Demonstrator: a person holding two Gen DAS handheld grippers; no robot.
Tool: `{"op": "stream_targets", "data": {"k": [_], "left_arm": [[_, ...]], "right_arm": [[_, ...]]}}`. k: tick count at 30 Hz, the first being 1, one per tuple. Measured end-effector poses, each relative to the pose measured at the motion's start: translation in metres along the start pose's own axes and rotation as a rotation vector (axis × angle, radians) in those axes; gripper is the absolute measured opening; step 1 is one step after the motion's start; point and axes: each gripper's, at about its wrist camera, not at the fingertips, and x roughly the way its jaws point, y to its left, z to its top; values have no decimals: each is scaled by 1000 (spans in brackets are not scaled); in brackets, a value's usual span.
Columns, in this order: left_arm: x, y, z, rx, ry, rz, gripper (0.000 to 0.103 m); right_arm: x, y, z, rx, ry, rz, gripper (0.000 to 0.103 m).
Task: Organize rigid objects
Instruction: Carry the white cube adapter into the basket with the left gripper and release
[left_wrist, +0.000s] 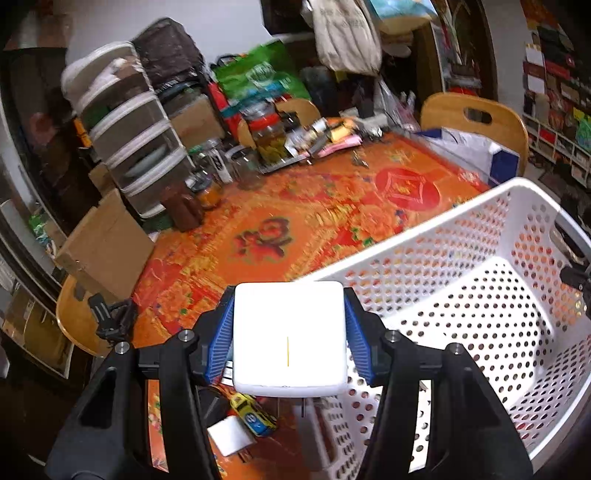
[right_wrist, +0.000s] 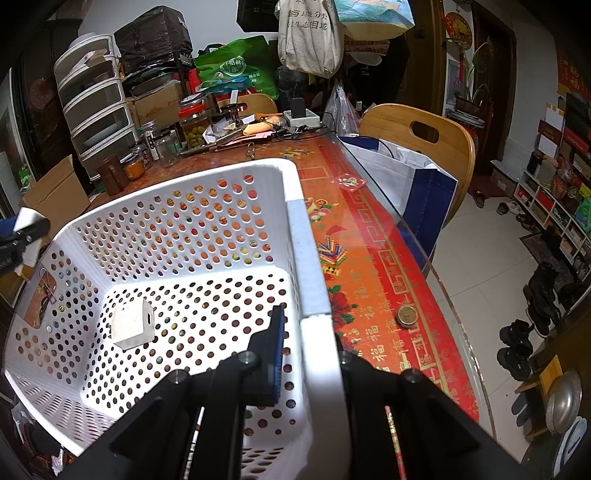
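Observation:
My left gripper (left_wrist: 290, 299) is shut on a white square block (left_wrist: 290, 332), its blue pads (left_wrist: 221, 332) pressing both sides. It hangs over the orange tablecloth, just left of the white perforated basket (left_wrist: 480, 229). Under it on the cloth lie a yellow and blue toy car (left_wrist: 255, 413) and a small white box (left_wrist: 231, 434). My right gripper (right_wrist: 308, 325) is shut on the basket's right rim (right_wrist: 306, 236), one finger (right_wrist: 277, 332) inside the wall and the other hidden outside it. A small white cube (right_wrist: 131, 325) lies on the basket floor.
Jars (right_wrist: 194, 123), a drawer tower (right_wrist: 96, 107) and clutter line the table's far side. Coloured sticks (right_wrist: 332, 253) and a round brass tin (right_wrist: 406, 316) lie right of the basket. A wooden chair (right_wrist: 424, 140) with a blue and white bag (right_wrist: 413, 177) stands at the glass table edge.

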Motion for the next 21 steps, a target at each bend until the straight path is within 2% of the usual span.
{"op": "stream_targets", "data": {"k": [7,18,21], "left_arm": [[23,-24,6,73,65,6,52],[28,-49,7,149,78,17,52],[38,-55,7,199,138,19,52]], "right_arm": [[0,0,0,1,0,2,9],[0,3,0,4,-3,10,9],[0,3,0,4,-2,11,9]]}}
